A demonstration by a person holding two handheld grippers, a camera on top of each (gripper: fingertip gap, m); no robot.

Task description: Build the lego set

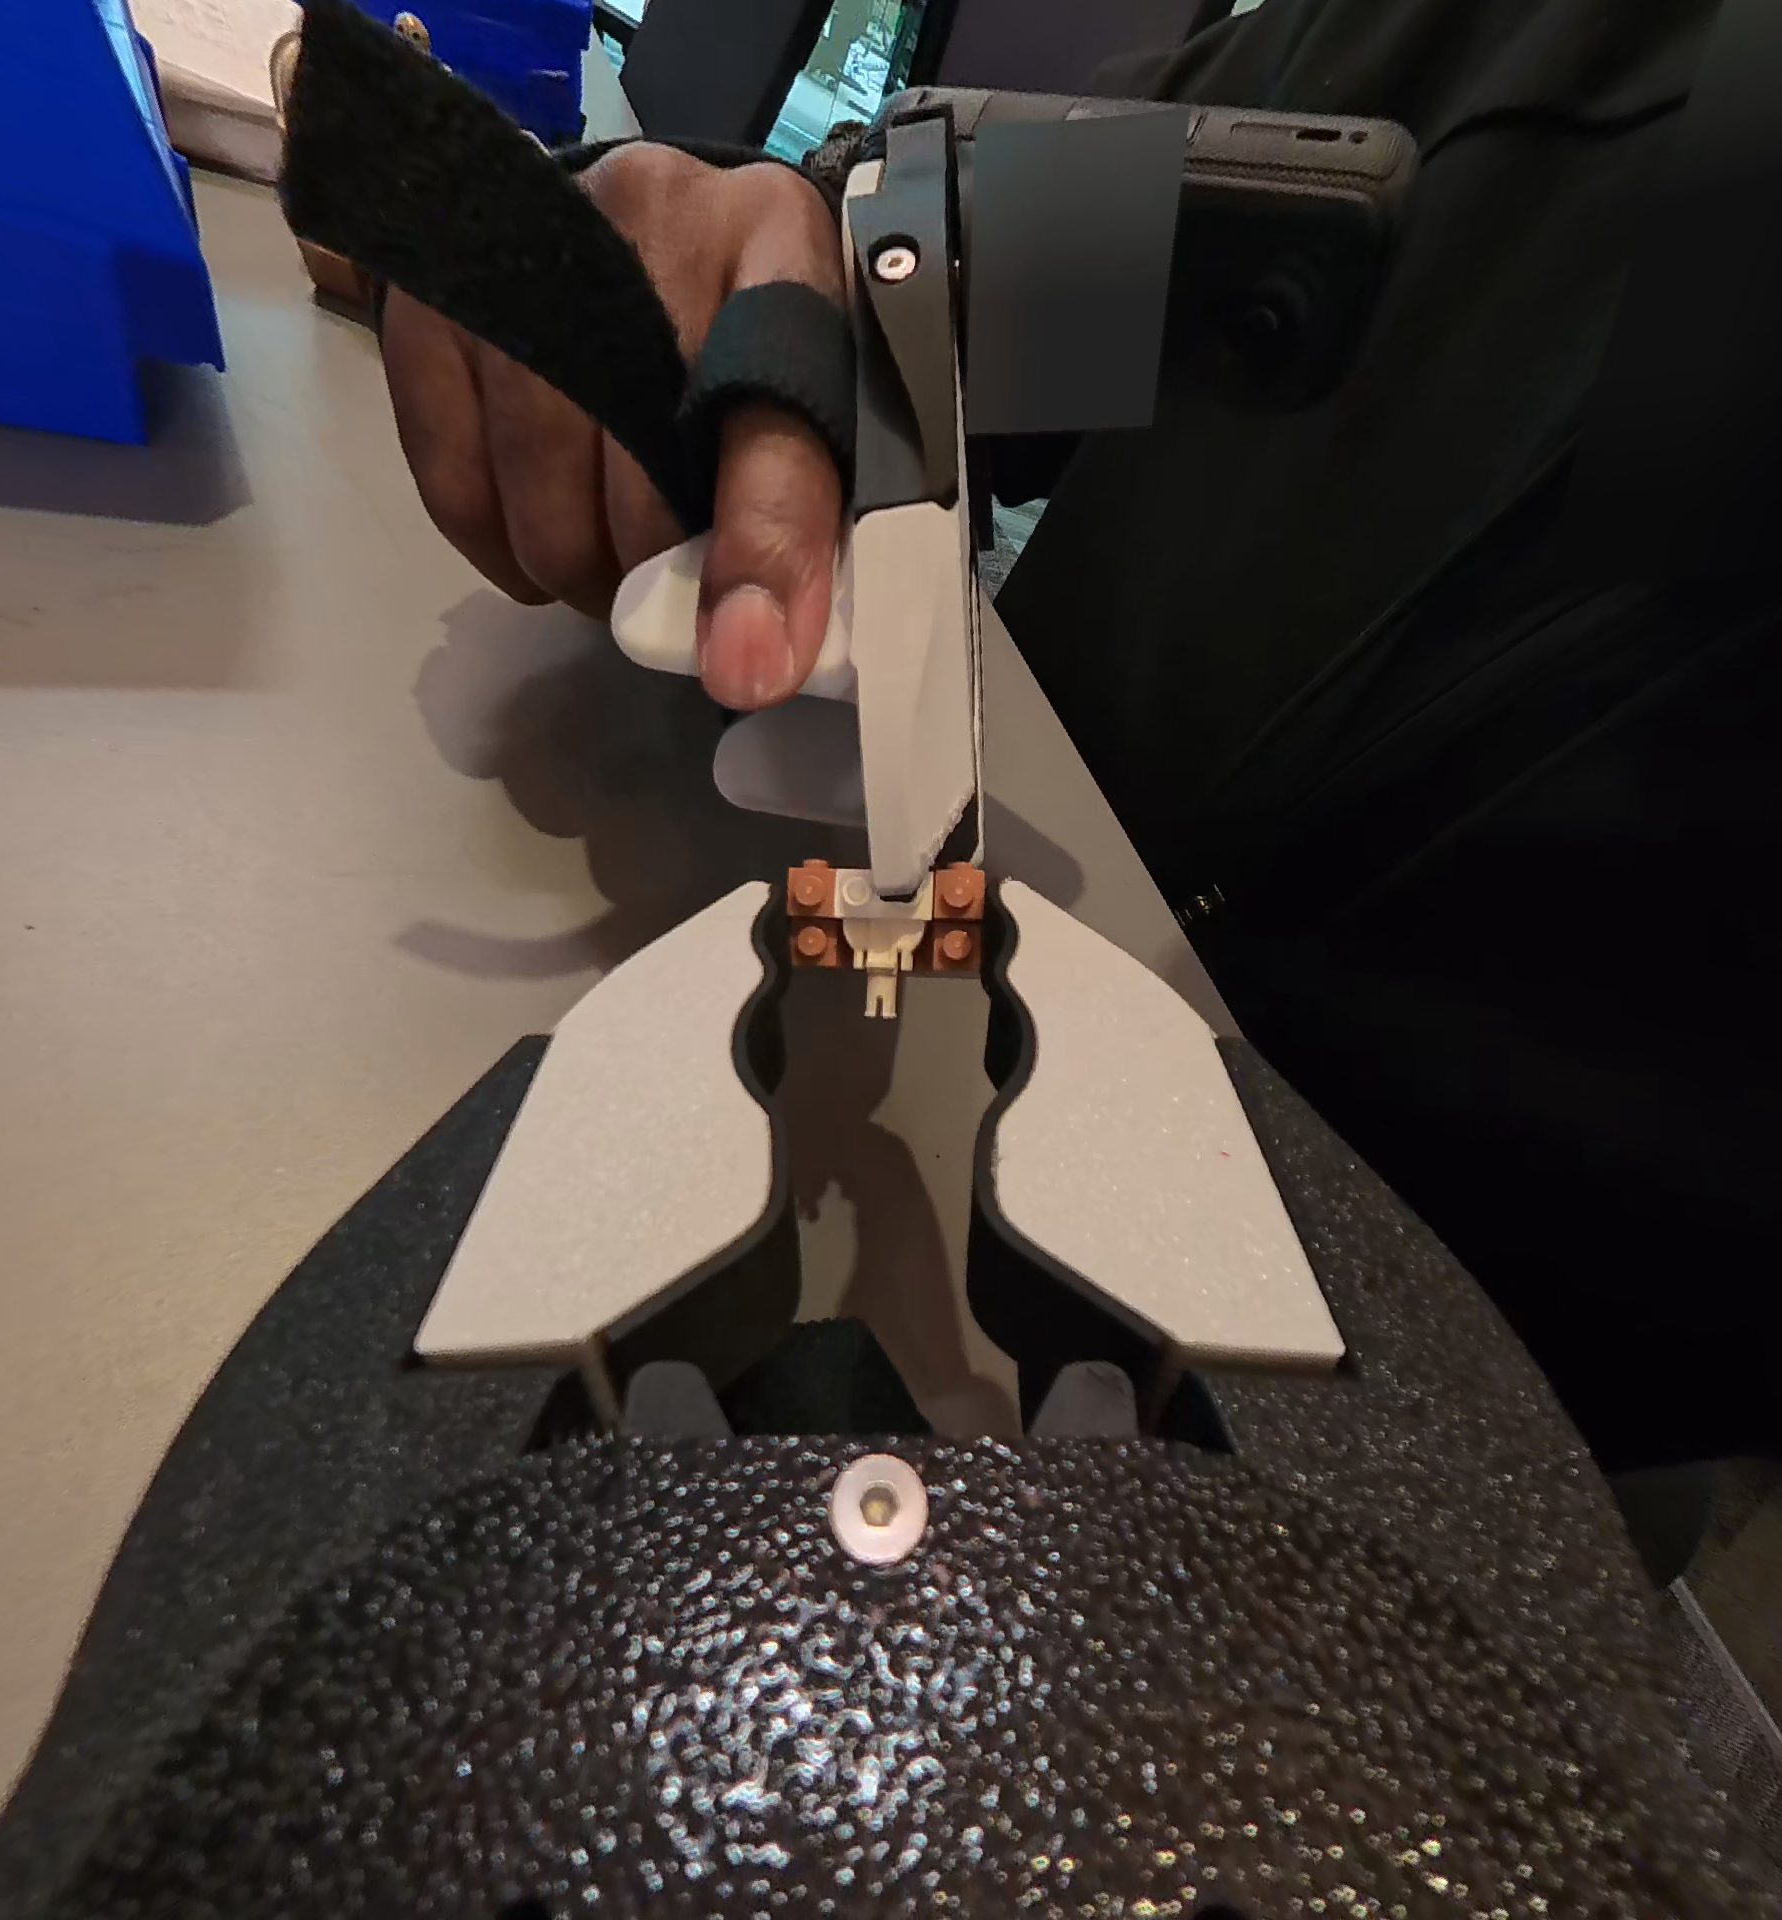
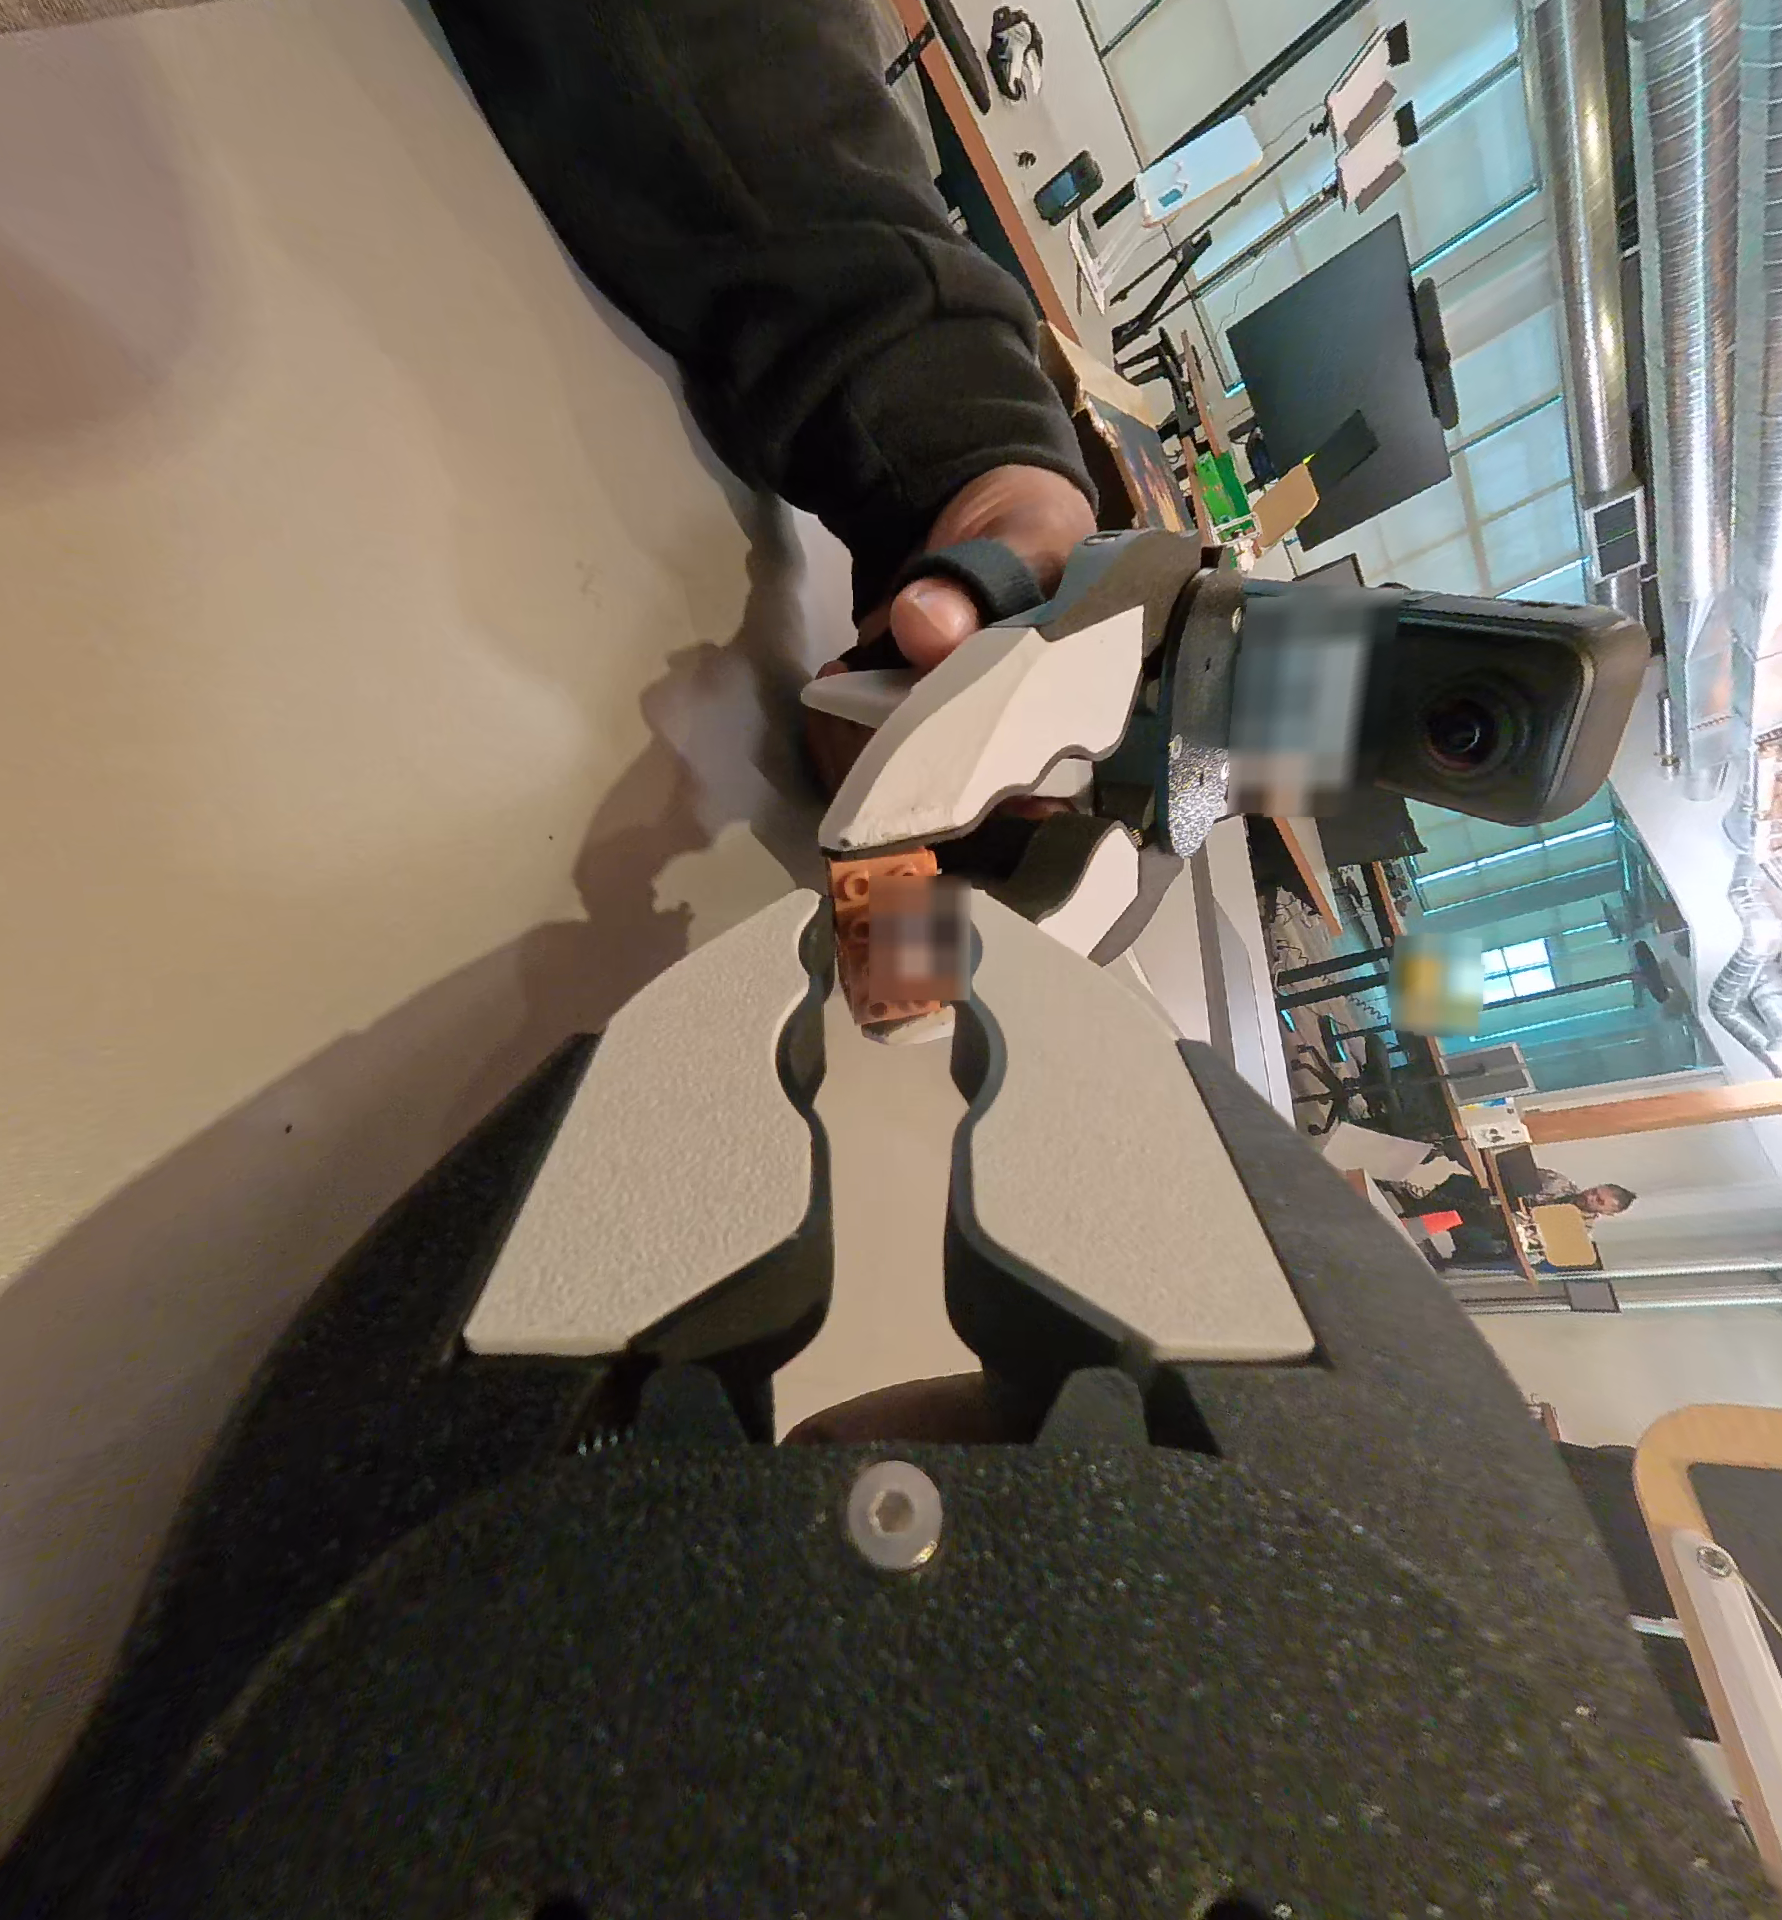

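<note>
Two hand-held grippers meet on one small toy-brick assembly [image 1: 885,925], held in the air above a beige desk [image 1: 191,935] near its edge beside the person's dark clothing [image 1: 1489,727]. The left gripper [image 1: 885,914] has its pale fingers on either side of the brown studded block, and the pads press on its two ends, so it grips the piece. From this view the brown studs face the camera, with a white plate across the top and a small cream clip piece [image 1: 879,992] hanging below the middle. The right gripper [image 1: 902,878] comes down from above, held edge-on in a strapped hand [image 1: 596,416], with its tips on the white plate.

Seen from the right wrist, the right gripper [image 2: 892,961] closes on the same assembly [image 2: 861,935], here showing its orange-brown hollow underside and a white sliver at the bottom. Across from it, the left gripper's finger [image 2: 970,748] lies against the block's top, with its camera [image 2: 1489,717] behind. Only this view takes in the workshop background with a dark monitor [image 2: 1334,384]; only the left view shows blue bins [image 1: 45,208] toward the desk's far left.
</note>
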